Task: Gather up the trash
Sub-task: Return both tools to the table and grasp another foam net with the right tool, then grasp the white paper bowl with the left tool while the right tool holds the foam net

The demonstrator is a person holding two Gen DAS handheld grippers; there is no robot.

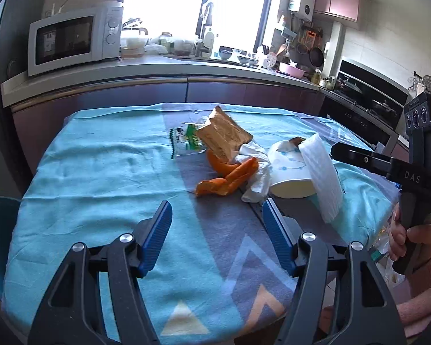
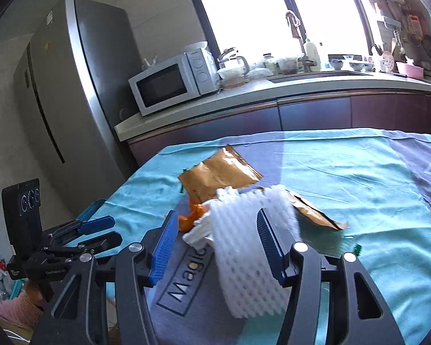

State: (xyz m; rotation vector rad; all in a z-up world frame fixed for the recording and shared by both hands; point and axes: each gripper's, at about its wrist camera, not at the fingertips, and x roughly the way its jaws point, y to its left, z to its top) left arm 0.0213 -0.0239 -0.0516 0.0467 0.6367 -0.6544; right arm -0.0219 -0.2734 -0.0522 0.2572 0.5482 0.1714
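Right gripper (image 2: 215,247) is held spread around the foam net (image 2: 252,258), not yet pinched; left gripper (image 1: 217,231) is spread, empty. Net sits at the pile's four o'clock; the jaws should be closed gently, mid-net.

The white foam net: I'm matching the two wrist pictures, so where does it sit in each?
Left wrist: white foam net at right of centre, leaning on the paper cup.
Right wrist: low centre, between the open fingers.
Shared landmark: the microwave.
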